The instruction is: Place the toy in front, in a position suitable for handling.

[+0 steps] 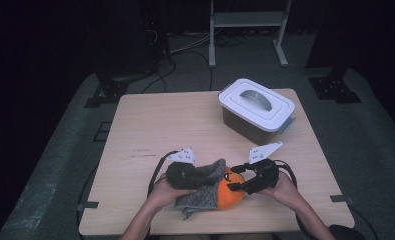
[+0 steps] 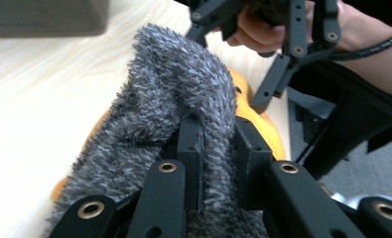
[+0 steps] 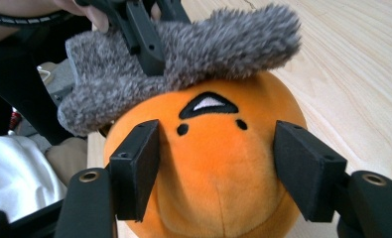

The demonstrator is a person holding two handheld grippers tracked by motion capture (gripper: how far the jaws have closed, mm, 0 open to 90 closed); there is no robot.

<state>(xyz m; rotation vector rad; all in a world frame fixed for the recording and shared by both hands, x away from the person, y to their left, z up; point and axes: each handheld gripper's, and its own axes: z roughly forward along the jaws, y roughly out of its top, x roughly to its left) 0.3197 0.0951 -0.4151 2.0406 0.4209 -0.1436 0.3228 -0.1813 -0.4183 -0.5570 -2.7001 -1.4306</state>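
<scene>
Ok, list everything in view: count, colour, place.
Plush toy: one, orange, near table edge, between the right tongs' pads.
Fuzzy cloth: one, grey, draped over the plush toy.
Storage box: one, white lid with grey handle, far right of the table.
Table: one, light wood.
Frame: one, grey metal, on the floor beyond the table.
Left tongs: black, shut on the fuzzy cloth.
Right tongs: black, pads either side of the plush toy; contact unclear.

Orange plush toy, flecked grey fuzzy cloth

We see black face marks on the toy; at one o'clock, a white-lidded box.
</scene>
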